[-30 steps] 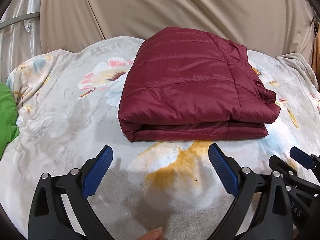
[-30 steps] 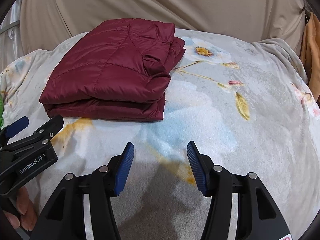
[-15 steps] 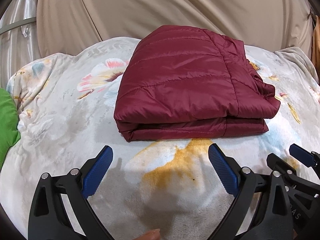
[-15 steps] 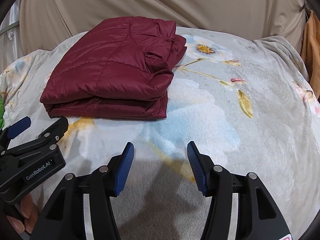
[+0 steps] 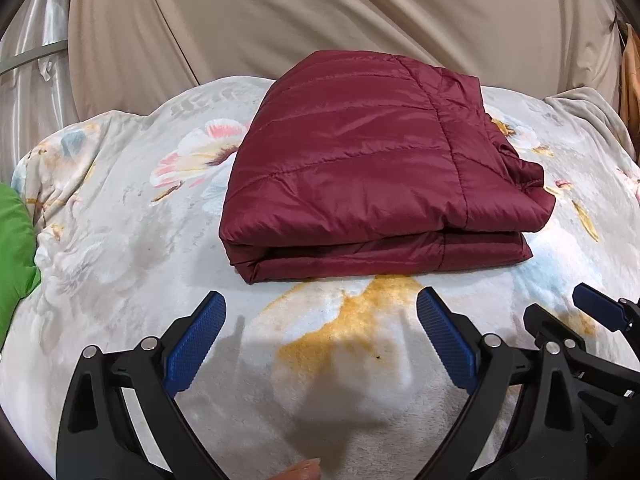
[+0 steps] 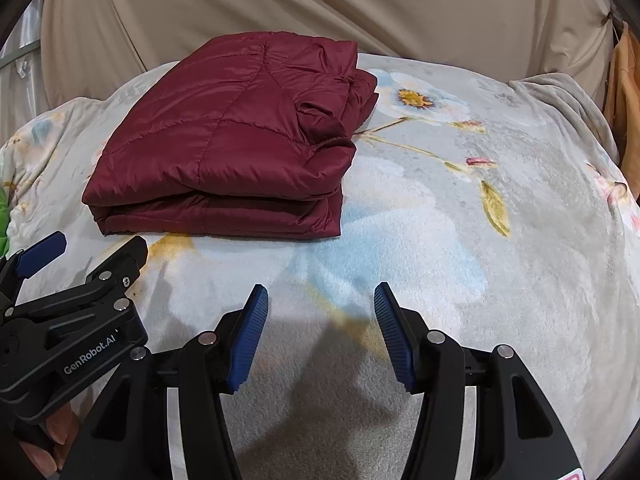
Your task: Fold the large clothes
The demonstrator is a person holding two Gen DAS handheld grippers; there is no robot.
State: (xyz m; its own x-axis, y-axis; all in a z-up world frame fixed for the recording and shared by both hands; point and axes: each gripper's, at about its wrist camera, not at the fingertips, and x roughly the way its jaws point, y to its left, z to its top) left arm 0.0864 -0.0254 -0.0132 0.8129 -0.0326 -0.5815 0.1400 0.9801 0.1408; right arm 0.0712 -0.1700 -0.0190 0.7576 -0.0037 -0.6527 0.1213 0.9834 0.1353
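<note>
A dark red quilted jacket [image 5: 372, 176] lies folded into a flat rectangular stack on the floral blanket [image 5: 120, 248]. It also shows in the right wrist view [image 6: 228, 140], at upper left. My left gripper [image 5: 322, 328] is open and empty, just in front of the jacket's near edge and apart from it. My right gripper [image 6: 320, 320] is open and empty, in front and to the right of the jacket, over bare blanket. The right gripper also shows at the left wrist view's right edge [image 5: 592, 320], and the left gripper at the right wrist view's left edge [image 6: 80, 264].
A beige sheet [image 5: 320, 12] hangs behind the bed. A green cloth [image 5: 16, 248] lies at the left edge. An orange-brown garment [image 6: 624, 96] hangs at the far right. The blanket's far right corner [image 6: 560, 92] is bunched up.
Both grippers have drifted slightly, so the jacket sits a little more to the right in both views. The jacket itself has not moved. Both grippers stay open.
</note>
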